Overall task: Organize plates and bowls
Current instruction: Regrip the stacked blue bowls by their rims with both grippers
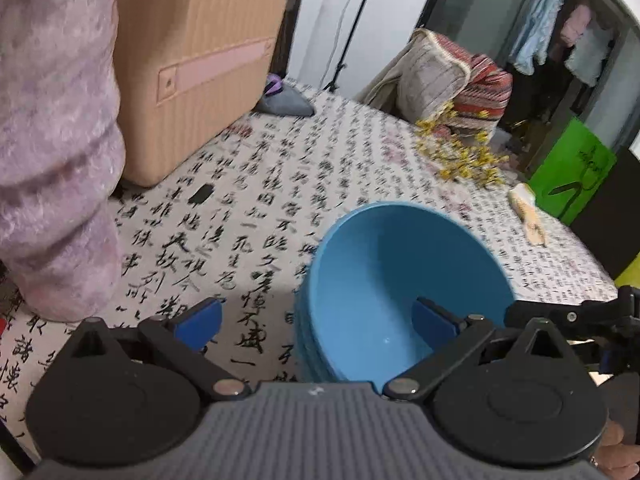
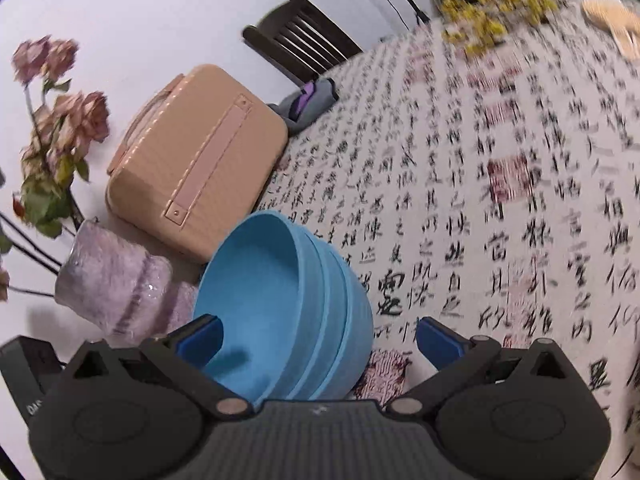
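Blue nested bowls (image 1: 400, 288) are seen on the counter (image 1: 248, 200), between both grippers; left gripper (image 1: 316, 316) and right gripper (image 2: 318, 338) are spread wide, each straddling a rim, nothing clamped.

Left wrist view: vase (image 1: 56, 140) cut off by the left and top edges; case (image 1: 200, 68) cut by the top edge, partly hidden behind the vase. Bowls (image 1: 400, 280): lower part hidden by the gripper body, count unclear. Right wrist view: tablecloth (image 2: 500, 184) script motion-blurred, illegible; yellow flowers (image 2: 488, 4) blurred; bowls' (image 2: 280, 300) base hidden.
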Demonstrator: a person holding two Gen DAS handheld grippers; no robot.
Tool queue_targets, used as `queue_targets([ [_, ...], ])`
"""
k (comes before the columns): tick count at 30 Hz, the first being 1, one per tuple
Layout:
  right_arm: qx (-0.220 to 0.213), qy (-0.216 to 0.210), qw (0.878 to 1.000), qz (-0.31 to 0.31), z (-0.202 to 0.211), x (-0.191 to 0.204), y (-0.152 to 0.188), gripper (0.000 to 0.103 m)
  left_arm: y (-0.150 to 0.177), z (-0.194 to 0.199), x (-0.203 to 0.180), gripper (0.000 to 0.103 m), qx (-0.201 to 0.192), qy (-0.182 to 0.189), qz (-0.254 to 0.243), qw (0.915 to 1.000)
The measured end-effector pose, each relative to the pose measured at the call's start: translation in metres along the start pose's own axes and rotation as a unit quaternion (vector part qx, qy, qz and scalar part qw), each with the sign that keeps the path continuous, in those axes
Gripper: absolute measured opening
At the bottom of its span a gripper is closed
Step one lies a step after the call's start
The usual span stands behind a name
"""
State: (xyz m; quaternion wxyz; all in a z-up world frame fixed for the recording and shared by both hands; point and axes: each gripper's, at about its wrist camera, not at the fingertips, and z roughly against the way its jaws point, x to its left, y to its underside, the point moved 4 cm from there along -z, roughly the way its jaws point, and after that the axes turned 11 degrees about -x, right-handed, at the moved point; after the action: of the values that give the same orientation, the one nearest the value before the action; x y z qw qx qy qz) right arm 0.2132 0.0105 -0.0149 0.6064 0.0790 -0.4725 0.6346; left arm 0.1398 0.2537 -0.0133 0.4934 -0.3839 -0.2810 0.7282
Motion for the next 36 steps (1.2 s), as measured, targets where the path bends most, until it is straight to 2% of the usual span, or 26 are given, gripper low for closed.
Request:
queue_targets([
  [5,0.003,0.021,1.000,-0.007,-0.010,-0.002,0.004,0.103,0.003,-0.011,0.003,0.103,0.022,0.018,0.017,0.9994],
  [10,0.016,0.028,0.999,-0.001,-0.026,0.004,0.010,0.102,0.006,-0.023,0.005,0.103,0.039,0.005,0.016,0.9991],
  [12,0.022,0.036,0.999,0.003,-0.029,0.007,0.012,0.096,0.008,-0.027,0.006,0.103,0.047,-0.004,0.012,0.9988],
  [14,0.025,0.040,0.999,0.011,-0.030,0.010,0.014,0.095,0.007,-0.030,0.009,0.103,0.049,-0.012,0.009,0.9987],
  [17,0.023,0.055,0.998,0.022,-0.033,0.012,0.015,0.094,0.006,-0.032,0.009,0.103,0.057,-0.003,0.005,0.9984],
  [23,0.039,0.071,0.997,0.005,-0.048,0.010,0.014,0.075,0.010,-0.040,0.008,0.101,0.080,0.016,0.009,0.9967],
  [25,0.045,0.069,0.997,-0.005,-0.052,0.008,0.013,0.071,0.010,-0.043,0.008,0.099,0.086,0.020,0.016,0.9960],
  [28,0.051,0.077,0.996,-0.004,-0.056,0.007,0.014,0.069,0.011,-0.048,0.010,0.093,0.098,0.028,0.026,0.9945],
  [30,0.054,0.080,0.995,0.009,-0.058,0.009,0.015,0.060,0.011,-0.050,0.010,0.089,0.102,0.030,0.028,0.9940],
  [33,0.062,0.080,0.995,0.005,-0.060,0.009,0.017,0.055,0.013,-0.053,0.013,0.080,0.111,0.032,0.036,0.9927],
  [36,0.073,0.083,0.994,0.004,-0.066,0.011,0.018,0.048,0.015,-0.055,0.014,0.078,0.119,0.039,0.044,0.9912],
])
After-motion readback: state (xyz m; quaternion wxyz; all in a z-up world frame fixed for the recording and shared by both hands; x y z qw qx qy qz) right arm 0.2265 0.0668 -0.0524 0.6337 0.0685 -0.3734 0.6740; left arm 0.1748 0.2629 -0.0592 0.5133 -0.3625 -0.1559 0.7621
